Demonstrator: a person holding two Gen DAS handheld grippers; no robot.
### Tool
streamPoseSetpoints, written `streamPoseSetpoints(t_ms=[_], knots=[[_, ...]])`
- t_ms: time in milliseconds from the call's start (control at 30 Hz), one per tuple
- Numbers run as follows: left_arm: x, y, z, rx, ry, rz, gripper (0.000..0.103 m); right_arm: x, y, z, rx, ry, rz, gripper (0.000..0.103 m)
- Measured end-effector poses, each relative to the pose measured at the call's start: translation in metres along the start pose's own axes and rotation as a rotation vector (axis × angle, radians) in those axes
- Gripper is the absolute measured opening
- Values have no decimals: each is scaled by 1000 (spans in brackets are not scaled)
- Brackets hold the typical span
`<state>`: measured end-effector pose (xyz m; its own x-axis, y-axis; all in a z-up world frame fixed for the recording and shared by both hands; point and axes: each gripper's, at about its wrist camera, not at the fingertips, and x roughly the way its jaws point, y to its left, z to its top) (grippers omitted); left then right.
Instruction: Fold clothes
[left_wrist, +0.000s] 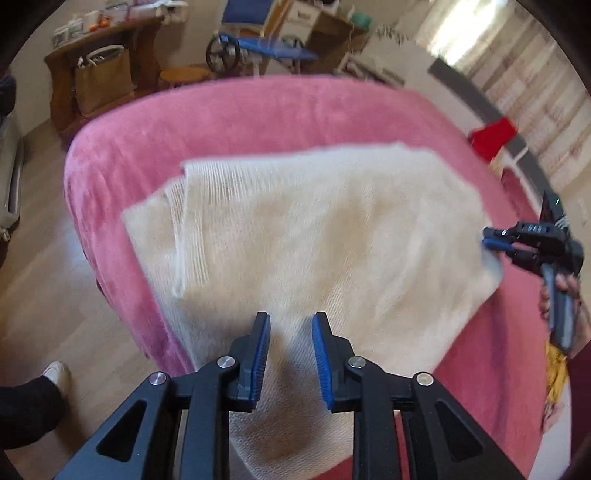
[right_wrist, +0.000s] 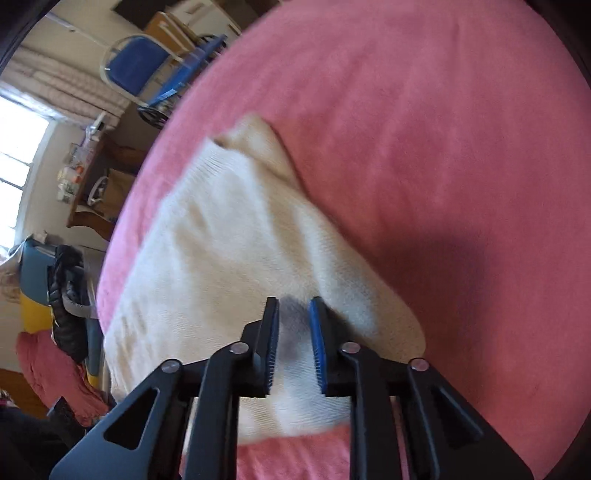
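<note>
A cream knitted sweater (left_wrist: 314, 236) lies folded flat on the pink bedspread (left_wrist: 229, 110), one folded-in layer showing at its left side. My left gripper (left_wrist: 291, 322) hovers over the sweater's near edge, jaws apart with only flat knit showing through the gap. My right gripper (right_wrist: 293, 306) stands over the sweater (right_wrist: 221, 251) near its right edge, pads apart, shadowed fabric below them and nothing pinched. In the left wrist view the right gripper (left_wrist: 493, 240) sits at the sweater's right border, held by a hand (left_wrist: 557, 291).
The bed's rounded edge drops to a wooden floor (left_wrist: 40, 258). A person's leg and shoe (left_wrist: 55, 373) stand at the lower left. A wheelchair (left_wrist: 255, 48), a wooden desk with a bag (left_wrist: 103, 77) and a red item (left_wrist: 493, 136) lie beyond the bed.
</note>
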<state>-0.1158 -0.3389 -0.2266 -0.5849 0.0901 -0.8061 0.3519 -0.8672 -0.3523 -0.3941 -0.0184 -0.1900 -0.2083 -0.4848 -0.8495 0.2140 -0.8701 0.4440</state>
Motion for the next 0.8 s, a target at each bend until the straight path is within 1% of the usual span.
streamPoseSetpoints(t_ms=[33, 67, 100, 133, 167, 200, 267, 300, 333, 367, 467, 500, 533, 567, 600, 633, 667, 700, 800], knots=[[-6, 0, 8, 0, -38, -3, 24, 0, 14, 5, -41, -11, 11, 38], [-10, -2, 17, 9, -73, 4, 24, 2, 28, 10, -74, -13, 18, 41], [-14, -4, 27, 18, -108, 11, 26, 6, 41, 15, -104, -18, 18, 49], [-12, -4, 35, 22, -118, 33, 26, 12, 53, 20, -133, -20, 10, 51], [-6, -5, 42, 23, -107, 67, 26, 21, 62, 25, -160, -12, -6, 51], [4, -3, 48, 22, -87, 114, 26, 27, 63, 26, -180, 2, -45, 51], [31, 9, 39, 16, -5, 205, 26, 44, 60, 24, -187, 41, -135, 52], [42, 16, 28, -2, 29, 228, 26, 55, 57, 23, -185, 62, -176, 52], [50, 23, 15, -34, 54, 232, 27, 65, 55, 22, -184, 83, -218, 52], [52, 29, 5, -54, 56, 227, 27, 71, 53, 21, -185, 90, -236, 52], [37, 36, -8, -93, 3, 227, 28, 65, 57, 18, -200, 61, -207, 53], [31, 37, -12, -106, -15, 230, 30, 58, 61, 15, -212, 45, -195, 59], [24, 39, -16, -126, -35, 230, 30, 48, 67, 8, -242, 16, -182, 69], [15, 40, -18, -147, -60, 227, 30, 37, 73, -3, -284, -17, -172, 74], [7, 39, -21, -158, -88, 221, 32, 26, 79, -15, -326, -51, -161, 83], [-1, 37, -24, -159, -105, 217, 35, 15, 86, -26, -368, -84, -151, 86], [-8, 33, -24, -152, -115, 224, 35, 4, 92, -37, -410, -118, -140, 87], [-17, 27, -24, -136, -126, 245, 36, -4, 98, -50, -449, -138, -137, 90], [-42, 5, -21, -71, -167, 322, 36, -10, 112, -86, -538, -145, -157, 90]])
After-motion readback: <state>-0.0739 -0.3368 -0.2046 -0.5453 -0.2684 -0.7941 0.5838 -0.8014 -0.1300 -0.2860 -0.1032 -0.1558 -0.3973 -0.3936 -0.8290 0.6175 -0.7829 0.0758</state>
